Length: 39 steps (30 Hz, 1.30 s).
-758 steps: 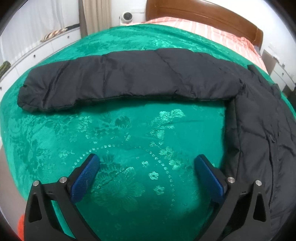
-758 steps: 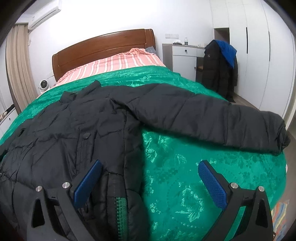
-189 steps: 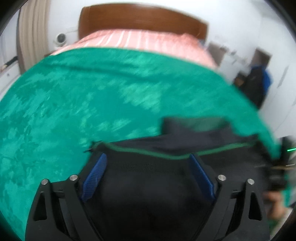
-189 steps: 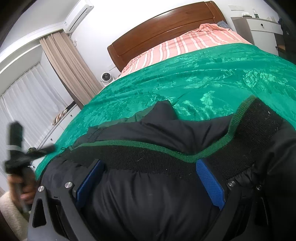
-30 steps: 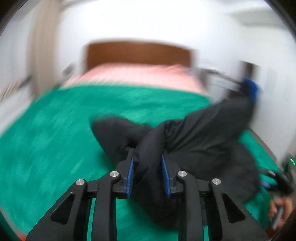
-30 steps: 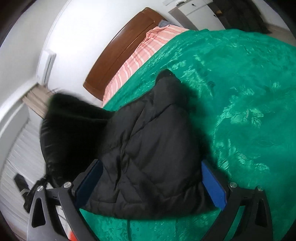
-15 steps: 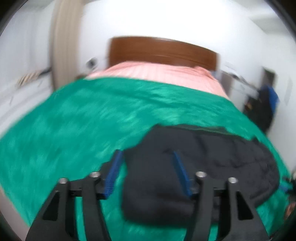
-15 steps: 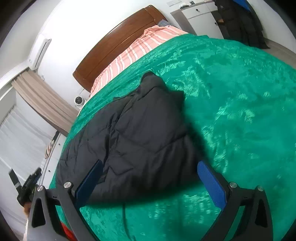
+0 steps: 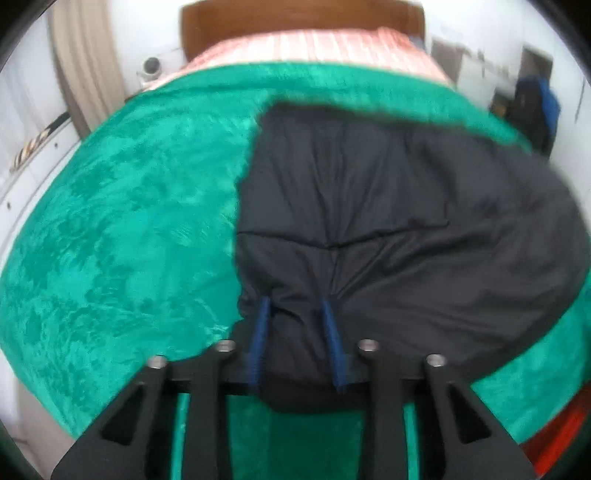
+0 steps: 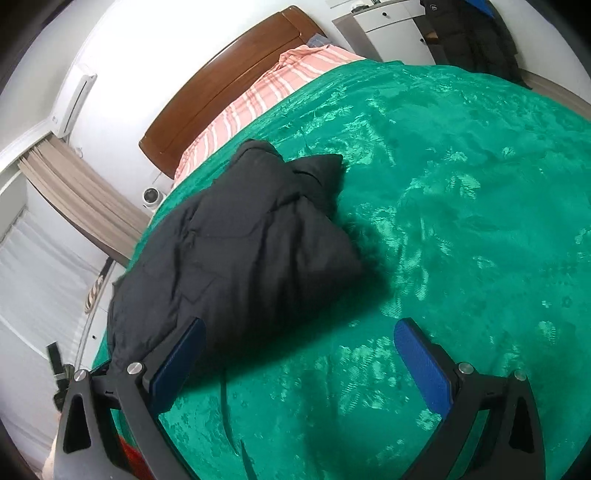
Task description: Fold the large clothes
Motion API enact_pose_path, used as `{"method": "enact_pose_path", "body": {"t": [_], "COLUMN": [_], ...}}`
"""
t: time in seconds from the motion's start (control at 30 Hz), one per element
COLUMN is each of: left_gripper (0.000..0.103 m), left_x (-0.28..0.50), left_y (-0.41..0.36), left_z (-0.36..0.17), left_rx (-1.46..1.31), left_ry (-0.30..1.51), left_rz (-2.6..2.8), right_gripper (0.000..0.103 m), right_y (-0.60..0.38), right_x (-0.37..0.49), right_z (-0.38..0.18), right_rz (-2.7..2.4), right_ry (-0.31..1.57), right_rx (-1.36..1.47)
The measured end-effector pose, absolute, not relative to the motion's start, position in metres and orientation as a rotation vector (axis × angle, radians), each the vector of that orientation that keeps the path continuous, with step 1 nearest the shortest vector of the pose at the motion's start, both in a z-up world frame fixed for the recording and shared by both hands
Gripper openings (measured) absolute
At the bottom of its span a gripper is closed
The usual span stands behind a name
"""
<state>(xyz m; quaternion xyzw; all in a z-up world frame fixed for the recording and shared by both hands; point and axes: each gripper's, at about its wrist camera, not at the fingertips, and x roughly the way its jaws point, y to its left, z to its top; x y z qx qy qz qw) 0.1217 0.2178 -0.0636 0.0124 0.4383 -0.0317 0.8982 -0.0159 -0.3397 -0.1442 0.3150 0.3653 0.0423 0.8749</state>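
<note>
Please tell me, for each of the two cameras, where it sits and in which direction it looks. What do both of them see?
Left wrist: sits on the left claw, low at the foot of the bed, facing the headboard; its own fingers are shut on the near edge of the black jacket.
Right wrist: sits on the right claw, above the green bedspread, looking down and toward the headboard; its own fingers are open, holding nothing.
Shared: jacket, bedspread, headboard, striped pillows.

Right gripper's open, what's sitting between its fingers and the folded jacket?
Only bare green bedspread; in the right wrist view, the right gripper hovers open beside the black jacket, whose edge reaches its left finger.
</note>
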Motion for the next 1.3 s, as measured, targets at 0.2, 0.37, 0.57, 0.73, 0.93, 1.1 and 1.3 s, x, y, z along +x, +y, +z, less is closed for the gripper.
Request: {"method": "enact_pose_path", "body": {"t": [0.2,0.37,0.57,0.73,0.93,1.1,1.3], "left_gripper": [0.08,0.081,0.081,0.082,0.08,0.076,0.079], "left_x": [0.131,0.156,0.19,0.197,0.161,0.148,0.174], "left_y": [0.242,0.17,0.056,0.005,0.021,-0.017,-0.001], "left_z": [-0.019,-0.001,-0.019,-0.106,-0.063,-0.117,-0.116], "left_rx": [-0.12,-0.035,0.106,0.346,0.177,0.353,0.197], "left_ry": [0.753,0.667,0.698,0.808,0.724,0.786,0.861], "left_rz": [-0.037,-0.179,-0.28,-0.239,-0.336,-0.511,-0.553], "right_gripper": [0.101,0.101,0.102,0.102,0.103,0.078,0.036], "right_y": [-0.331,-0.334,-0.327,-0.319,-0.338,-0.316,-0.261], "right_x": [-0.011,-0.003,0.013,0.034,0.068,0.126,0.122], "right_z": [-0.139,-0.151,-0.154,-0.169,-0.18,-0.179,-0.082], "right_rz": [0.162,0.219,0.225,0.269,0.317,0.341,0.389], "right_ry": [0.736,0.744,0.749,0.788,0.668,0.753,0.663], "right_rx": [0.754,0.902,0.918,0.937,1.063,0.98,0.549]}}
